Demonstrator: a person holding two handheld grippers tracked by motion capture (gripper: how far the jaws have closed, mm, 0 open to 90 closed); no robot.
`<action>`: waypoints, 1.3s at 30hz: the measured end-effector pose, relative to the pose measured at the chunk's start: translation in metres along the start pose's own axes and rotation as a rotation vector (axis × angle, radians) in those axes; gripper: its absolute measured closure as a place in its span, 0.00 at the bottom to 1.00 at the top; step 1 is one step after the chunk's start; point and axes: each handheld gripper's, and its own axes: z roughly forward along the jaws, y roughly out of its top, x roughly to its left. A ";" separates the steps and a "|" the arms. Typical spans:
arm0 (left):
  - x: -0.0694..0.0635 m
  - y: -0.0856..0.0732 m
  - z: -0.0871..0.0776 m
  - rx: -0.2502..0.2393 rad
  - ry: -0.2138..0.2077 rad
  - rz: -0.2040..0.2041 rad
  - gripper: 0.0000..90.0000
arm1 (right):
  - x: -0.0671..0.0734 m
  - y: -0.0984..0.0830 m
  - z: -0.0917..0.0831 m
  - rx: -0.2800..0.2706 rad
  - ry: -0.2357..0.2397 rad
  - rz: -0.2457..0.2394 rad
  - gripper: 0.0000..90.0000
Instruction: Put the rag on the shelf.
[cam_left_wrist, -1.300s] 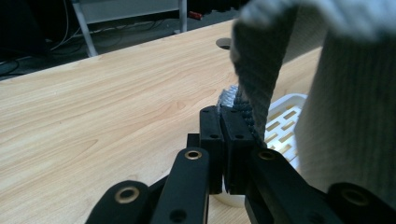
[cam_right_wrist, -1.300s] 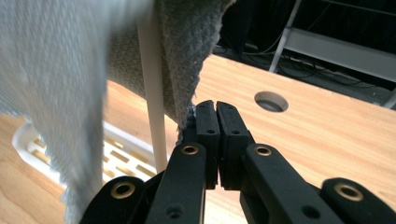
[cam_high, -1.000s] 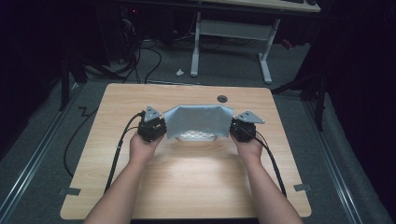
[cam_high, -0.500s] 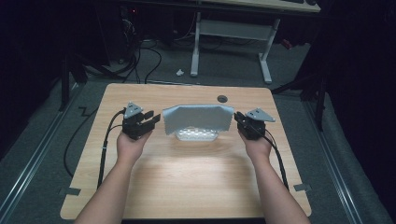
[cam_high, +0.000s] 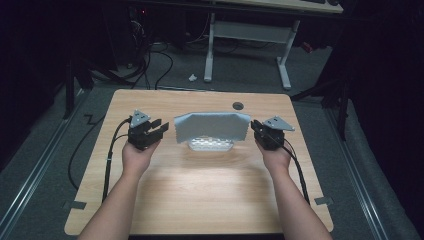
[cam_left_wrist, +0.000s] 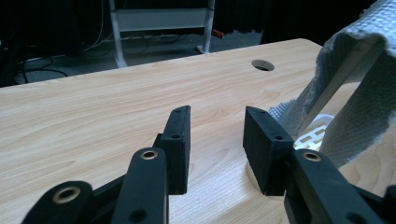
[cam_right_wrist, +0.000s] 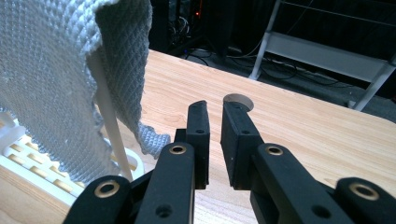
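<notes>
A grey woven cloth (cam_high: 212, 127) hangs draped over a white slotted rack (cam_high: 210, 145) at the middle of the wooden table (cam_high: 210, 195). My left gripper (cam_high: 161, 126) hovers just left of the cloth; its jaws have just been opening and stand wide apart with nothing between them (cam_left_wrist: 217, 114). In that view the cloth (cam_left_wrist: 359, 93) and rack (cam_left_wrist: 315, 133) lie off to the right. My right gripper (cam_high: 254, 126) sits just right of the cloth, jaws a narrow gap apart and empty (cam_right_wrist: 215, 107). From there the cloth (cam_right_wrist: 51, 84) hangs at the left over a white rack post.
A round cable hole (cam_high: 238, 106) sits in the table behind the cloth. Black cables (cam_high: 107, 150) trail from the left gripper over the table's left side. A white desk frame (cam_high: 247, 35) stands on the floor beyond the far edge.
Both grippers have let go of the cloth's corners and drawn outward, left one to the left, right one to the right. The cloth now rests draped on the rack by itself.
</notes>
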 end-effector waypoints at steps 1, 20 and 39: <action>0.000 0.000 0.000 0.000 0.000 0.000 0.68 | 0.000 0.000 -0.001 -0.001 0.000 -0.003 0.91; -0.017 -0.009 -0.034 0.030 0.002 0.044 0.58 | 0.003 -0.017 -0.036 0.003 0.015 -0.040 0.71; -0.085 -0.088 -0.066 0.123 -0.134 0.045 0.54 | 0.062 -0.063 -0.098 0.054 0.094 -0.135 0.54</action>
